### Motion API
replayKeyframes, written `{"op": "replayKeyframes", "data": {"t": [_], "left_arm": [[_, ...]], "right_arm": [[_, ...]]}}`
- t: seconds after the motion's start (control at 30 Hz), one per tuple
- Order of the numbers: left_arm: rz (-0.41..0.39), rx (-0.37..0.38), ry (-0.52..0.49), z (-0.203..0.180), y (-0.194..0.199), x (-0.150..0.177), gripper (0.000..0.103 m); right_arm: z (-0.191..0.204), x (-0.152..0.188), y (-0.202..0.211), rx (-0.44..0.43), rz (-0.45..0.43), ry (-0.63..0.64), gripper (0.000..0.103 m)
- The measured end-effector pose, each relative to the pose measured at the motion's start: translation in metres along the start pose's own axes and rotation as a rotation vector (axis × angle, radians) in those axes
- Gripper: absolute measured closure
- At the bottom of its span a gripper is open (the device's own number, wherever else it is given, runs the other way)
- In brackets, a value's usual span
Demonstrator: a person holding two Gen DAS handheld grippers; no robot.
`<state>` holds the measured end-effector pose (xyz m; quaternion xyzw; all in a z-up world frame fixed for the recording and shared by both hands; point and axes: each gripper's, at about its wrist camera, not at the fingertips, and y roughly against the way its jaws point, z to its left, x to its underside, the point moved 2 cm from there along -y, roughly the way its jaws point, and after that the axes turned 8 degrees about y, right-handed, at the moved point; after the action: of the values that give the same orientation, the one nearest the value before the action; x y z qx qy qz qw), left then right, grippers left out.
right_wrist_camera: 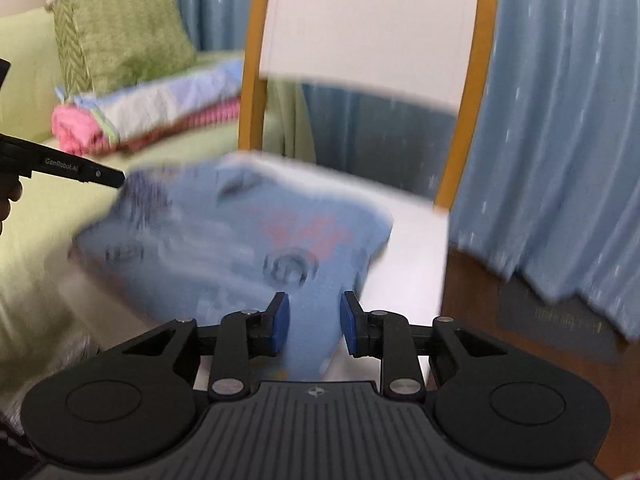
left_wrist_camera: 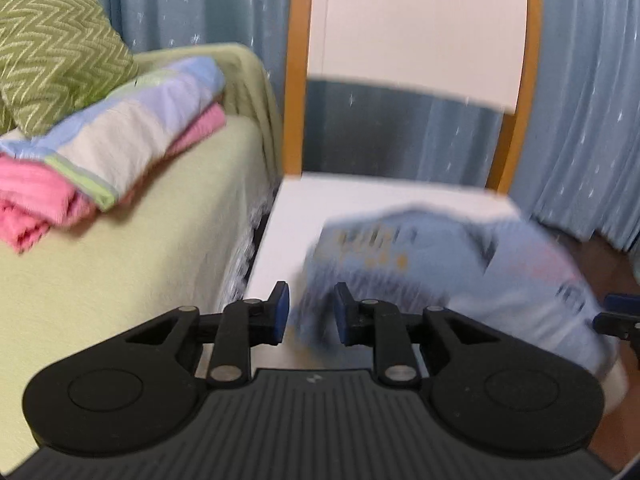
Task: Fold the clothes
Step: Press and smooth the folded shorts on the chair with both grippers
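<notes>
A light blue printed garment (left_wrist_camera: 452,276) lies folded in a bundle on the white seat of a chair (left_wrist_camera: 288,216); it shows blurred in the right wrist view (right_wrist_camera: 240,240) too. My left gripper (left_wrist_camera: 310,314) is open at the garment's near left edge, with cloth between its blue pads. My right gripper (right_wrist_camera: 314,322) is open at the near edge too, and a flap of the cloth hangs between its pads. The left gripper's body (right_wrist_camera: 60,166) shows at the left of the right wrist view, and the right gripper's tip (left_wrist_camera: 618,316) at the right edge of the left one.
A bed with a pale green sheet (left_wrist_camera: 120,264) lies left of the chair. On it are a stack of folded pink and pastel cloths (left_wrist_camera: 104,152) and a green zigzag pillow (left_wrist_camera: 52,48). Blue curtains (left_wrist_camera: 580,100) hang behind. The chair back (left_wrist_camera: 420,32) rises ahead. A dark wooden floor (right_wrist_camera: 480,300) lies to the right.
</notes>
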<state>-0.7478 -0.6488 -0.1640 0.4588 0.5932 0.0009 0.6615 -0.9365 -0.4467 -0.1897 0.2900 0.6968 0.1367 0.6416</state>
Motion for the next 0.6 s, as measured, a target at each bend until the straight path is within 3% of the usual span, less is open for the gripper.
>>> {"op": "replayKeyframes", "data": {"t": [0.17, 0.33, 0.47, 0.53, 0.6], "left_arm": [[0.041, 0.104, -0.075, -0.046, -0.035, -0.020, 0.082], [0.174, 0.070, -0.031, -0.045, -0.094, -0.012, 0.076], [0.193, 0.078, 0.026, -0.036, -0.091, -0.020, 0.075], [0.151, 0.041, 0.011, -0.032, -0.077, -0.026, 0.079], [0.102, 0.049, 0.029, -0.024, -0.049, -0.028, 0.080]], "right_arm": [[-0.014, -0.035, -0.032, 0.013, -0.086, -0.036, 0.077], [-0.029, -0.029, -0.088, -0.031, 0.027, -0.107, 0.077], [-0.034, -0.020, -0.096, -0.071, 0.052, -0.149, 0.071], [-0.035, -0.023, -0.081, -0.051, 0.021, -0.152, 0.072], [-0.034, -0.026, -0.060, -0.030, -0.029, -0.149, 0.072]]}}
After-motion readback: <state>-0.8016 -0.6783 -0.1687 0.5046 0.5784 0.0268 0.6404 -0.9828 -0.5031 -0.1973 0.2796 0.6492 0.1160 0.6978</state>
